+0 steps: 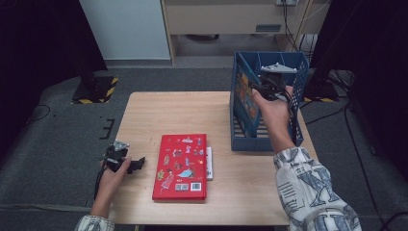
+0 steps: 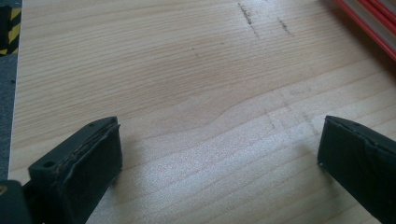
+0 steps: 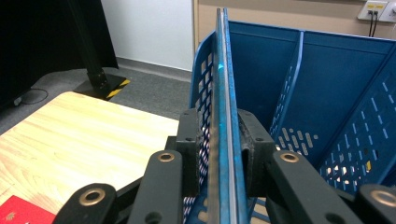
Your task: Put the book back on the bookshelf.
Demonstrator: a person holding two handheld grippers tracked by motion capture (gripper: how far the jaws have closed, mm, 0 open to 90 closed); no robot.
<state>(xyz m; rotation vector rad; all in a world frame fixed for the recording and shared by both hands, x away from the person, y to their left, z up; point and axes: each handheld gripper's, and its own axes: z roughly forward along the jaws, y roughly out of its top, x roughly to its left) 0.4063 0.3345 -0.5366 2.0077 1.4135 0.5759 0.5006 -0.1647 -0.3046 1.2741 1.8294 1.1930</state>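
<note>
A thin blue book (image 3: 223,84) with a colourful cover (image 1: 244,94) stands upright at the left side of a blue divided rack (image 1: 262,143), and my right gripper (image 3: 224,149) is shut on its top edge. In the high view the right gripper (image 1: 258,91) is held over the rack's left compartment. A red book (image 1: 180,166) with stickers lies flat near the table's front, and its edge (image 2: 373,23) reaches the left gripper view. My left gripper (image 1: 139,164) rests low on the wood just left of it, jaws wide open (image 2: 219,158) with bare table between them.
A white book (image 1: 209,163) lies under the red one and sticks out at its right side. The rack (image 3: 327,84) has several upright dividers and perforated walls. The wooden table (image 1: 183,110) is bare behind the red book. Grey carpet surrounds it.
</note>
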